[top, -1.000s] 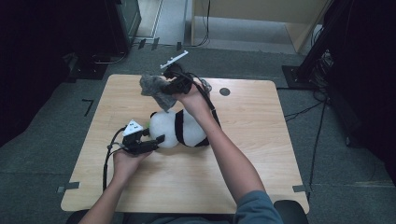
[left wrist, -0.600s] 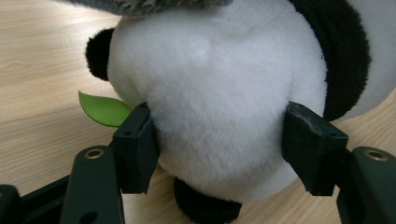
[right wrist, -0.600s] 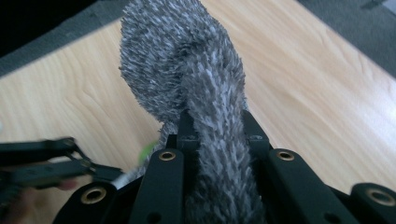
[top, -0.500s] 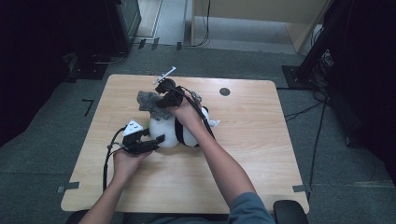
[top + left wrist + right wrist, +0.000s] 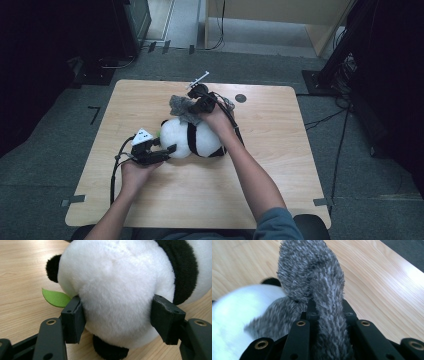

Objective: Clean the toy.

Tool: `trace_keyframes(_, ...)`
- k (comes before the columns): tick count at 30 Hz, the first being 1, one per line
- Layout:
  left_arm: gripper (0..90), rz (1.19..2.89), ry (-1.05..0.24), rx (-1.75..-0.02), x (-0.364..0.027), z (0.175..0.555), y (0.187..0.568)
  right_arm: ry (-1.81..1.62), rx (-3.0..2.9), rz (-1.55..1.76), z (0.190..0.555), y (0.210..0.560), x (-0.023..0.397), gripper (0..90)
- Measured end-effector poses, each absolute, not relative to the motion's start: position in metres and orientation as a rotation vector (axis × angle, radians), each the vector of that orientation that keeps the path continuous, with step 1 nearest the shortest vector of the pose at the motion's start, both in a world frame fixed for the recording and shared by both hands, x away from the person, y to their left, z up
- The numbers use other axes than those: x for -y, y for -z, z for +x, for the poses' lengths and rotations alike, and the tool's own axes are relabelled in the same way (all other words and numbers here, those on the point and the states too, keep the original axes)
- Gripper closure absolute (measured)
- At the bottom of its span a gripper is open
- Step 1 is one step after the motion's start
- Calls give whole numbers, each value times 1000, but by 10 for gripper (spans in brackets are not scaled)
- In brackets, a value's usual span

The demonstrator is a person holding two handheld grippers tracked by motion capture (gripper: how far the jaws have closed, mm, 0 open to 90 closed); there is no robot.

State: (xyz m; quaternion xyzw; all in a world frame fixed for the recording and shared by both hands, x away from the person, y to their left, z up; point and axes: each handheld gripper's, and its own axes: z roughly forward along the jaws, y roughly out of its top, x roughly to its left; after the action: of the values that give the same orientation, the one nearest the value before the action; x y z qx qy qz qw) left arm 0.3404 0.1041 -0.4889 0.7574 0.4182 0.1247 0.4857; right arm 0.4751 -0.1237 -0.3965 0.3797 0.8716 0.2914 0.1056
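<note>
The left gripper (image 5: 167, 149) is clamping the panda (image 5: 192, 139) steady on the counter (image 5: 280, 165) while the right gripper (image 5: 192, 107), pinching the grey toy (image 5: 181, 106) tight, is laying it on top.

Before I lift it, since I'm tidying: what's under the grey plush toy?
The grey plush toy rests partly on the panda plush, table beyond; the contact patch is hidden.

You are working in what looks like a lab or recording studio room: a bare wooden table (image 5: 280, 190) stands on grey carpet tiles (image 5: 45, 150), its place marked by tape strips (image 5: 73, 201) on the floor. Black equipment stands (image 5: 330, 70) and trailing cables (image 5: 340, 145) ring it, and dark surroundings hem in your lit workspace.
</note>
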Motion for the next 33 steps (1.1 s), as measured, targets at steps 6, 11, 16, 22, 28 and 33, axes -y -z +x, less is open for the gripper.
trace_keyframes(6,340,1839,-304,-1020,-103,340,489,-880,-2530,1167,478,396,150,752)
trace_keyframes(11,340,1840,-302,-1019,-104,340,489,-840,-2497,1200,480,393,172,752)
trace_keyframes(16,340,1842,-305,-1015,-104,341,490,-855,-2470,1255,479,395,194,753)
trace_keyframes(22,339,1845,-308,-1015,-104,341,490,-865,-2452,1290,476,400,210,753)
trace_keyframes(28,339,1840,-307,-1014,-104,341,491,-869,-2416,1320,471,398,225,755)
trace_keyframes(33,332,1840,-300,-1014,-105,341,491,-938,-2386,1275,463,378,227,756)
